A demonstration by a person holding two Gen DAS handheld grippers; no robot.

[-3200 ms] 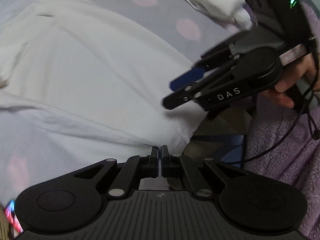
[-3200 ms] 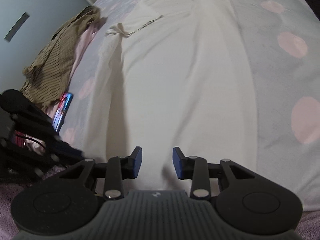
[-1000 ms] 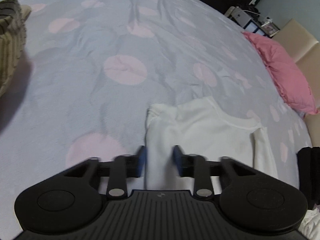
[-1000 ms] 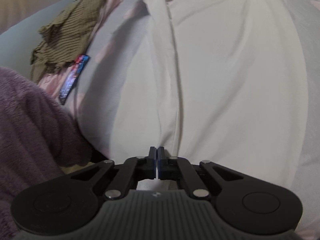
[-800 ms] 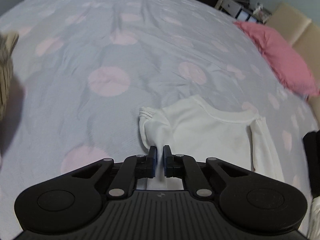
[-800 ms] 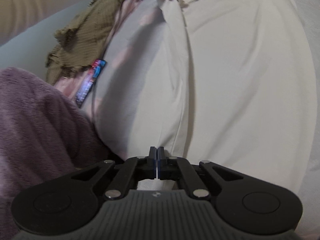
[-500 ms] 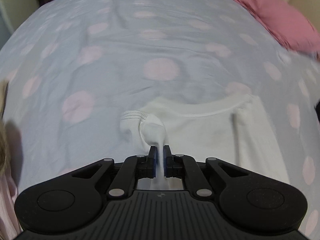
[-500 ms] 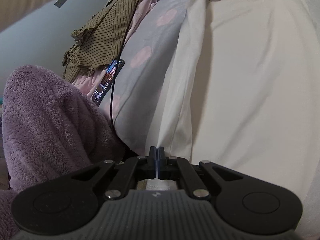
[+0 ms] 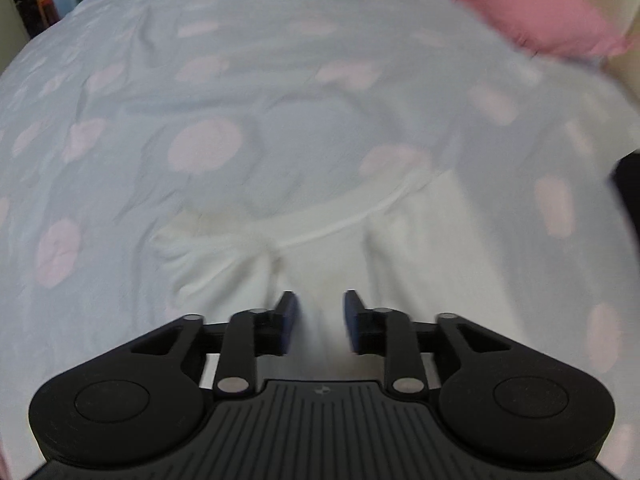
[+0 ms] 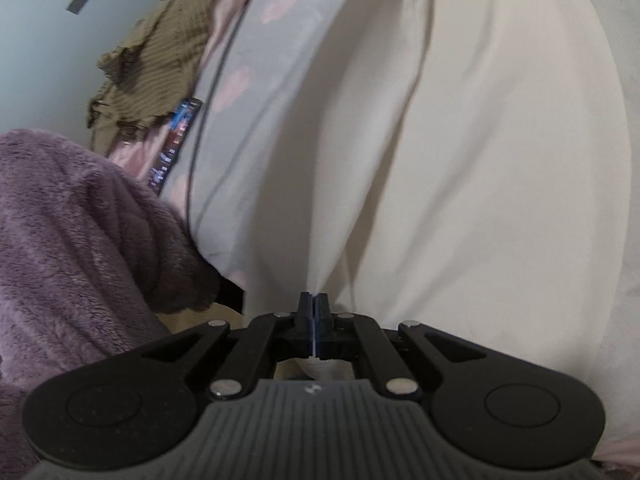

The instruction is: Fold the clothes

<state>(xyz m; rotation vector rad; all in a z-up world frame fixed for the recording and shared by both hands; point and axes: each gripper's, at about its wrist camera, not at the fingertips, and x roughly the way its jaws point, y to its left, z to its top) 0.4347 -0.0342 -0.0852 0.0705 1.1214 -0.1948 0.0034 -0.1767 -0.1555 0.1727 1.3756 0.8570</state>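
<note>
We had the white shirt point(image 9: 400, 264) flat on the bed point(image 9: 200, 92). Left tongs point(image 9: 317, 322) gaped, empty; right tongs point(image 10: 313, 326) pinched its hem. Risk: one-sided pull could skew the fold.

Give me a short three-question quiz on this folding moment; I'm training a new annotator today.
1. True or false: the left gripper is clamped on the white shirt.
2. What does the right gripper hold? A) the olive striped garment B) the cream shirt's edge C) nothing
3. Fill in: the pink pillow lies at the far ____ of the dotted bedspread in the left wrist view.

Key: 1 false, its jaws stand open above the cloth; 2 B; 3 right.
</note>
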